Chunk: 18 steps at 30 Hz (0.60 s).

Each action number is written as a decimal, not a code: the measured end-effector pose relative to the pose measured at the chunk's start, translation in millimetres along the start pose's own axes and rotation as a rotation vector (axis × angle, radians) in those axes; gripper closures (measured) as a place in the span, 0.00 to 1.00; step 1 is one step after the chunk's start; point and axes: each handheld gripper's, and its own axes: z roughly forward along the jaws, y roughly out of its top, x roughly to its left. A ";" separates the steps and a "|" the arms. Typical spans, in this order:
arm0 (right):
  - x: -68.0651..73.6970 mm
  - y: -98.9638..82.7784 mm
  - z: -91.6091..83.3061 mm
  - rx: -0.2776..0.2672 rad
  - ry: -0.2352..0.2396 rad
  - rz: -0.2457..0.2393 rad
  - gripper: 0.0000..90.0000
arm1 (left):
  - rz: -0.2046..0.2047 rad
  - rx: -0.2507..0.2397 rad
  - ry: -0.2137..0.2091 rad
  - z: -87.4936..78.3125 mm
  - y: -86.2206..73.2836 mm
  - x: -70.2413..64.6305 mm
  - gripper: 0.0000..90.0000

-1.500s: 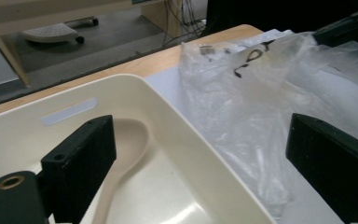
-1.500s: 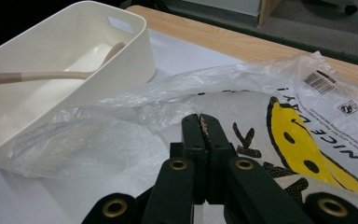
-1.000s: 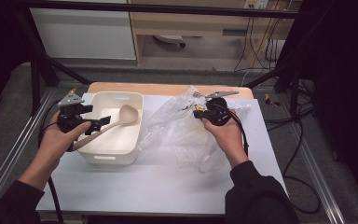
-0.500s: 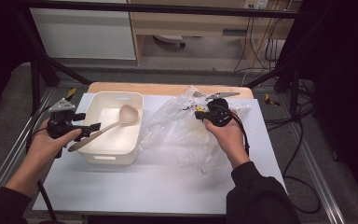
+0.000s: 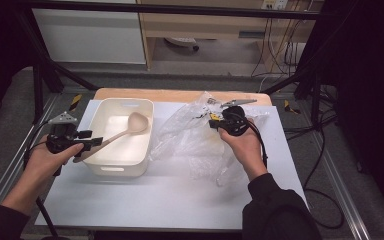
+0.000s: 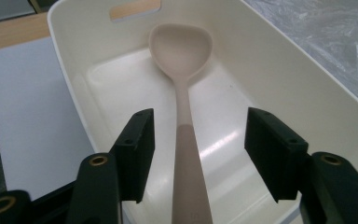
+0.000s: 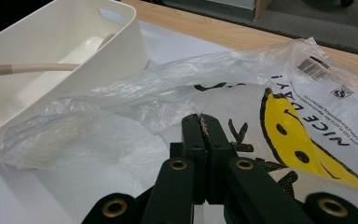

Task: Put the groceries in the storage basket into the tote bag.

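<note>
A beige spoon (image 5: 119, 133) lies in the white bin (image 5: 114, 169), bowl toward the far end and handle slanting out over the near-left rim. My left gripper (image 5: 94, 139) sits at that handle's end. In the left gripper view the spoon (image 6: 181, 51) runs between the jaws of my left gripper (image 6: 199, 117). Those jaws have just been closing, and a gap shows on each side of the handle. My right gripper (image 5: 211, 123) rests on the crumpled clear plastic bag (image 5: 190, 142). Its jaws (image 7: 200, 119) are pressed together above the bag's yellow banana print (image 7: 298, 135). I cannot tell whether film is pinched.
The bin (image 7: 70, 51) stands left of the bag on the white tabletop (image 5: 160, 200). A wooden board (image 5: 180, 95) runs along the table's far edge. A metal tool (image 5: 237, 103) lies behind the bag. Cables (image 5: 325, 165) hang off the right side.
My left gripper has drawn back to the left and a little lower, out along the spoon's handle. The spoon has stayed in the bin. The right hand has not moved.
</note>
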 end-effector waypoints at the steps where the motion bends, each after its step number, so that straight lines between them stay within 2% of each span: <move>1: -0.1 -0.2 0.3 0.001 0.000 0.001 1.00 | -0.002 0.005 0.000 0.5 -0.8 0.1 0.50; 4: 0.2 -0.6 1.2 0.002 0.000 0.000 1.00 | -0.016 0.018 0.003 2.6 -2.9 0.9 0.51; 18: 0.3 -1.3 2.3 0.008 0.004 0.001 1.00 | -0.015 0.052 0.008 12.7 -11.3 -1.4 0.53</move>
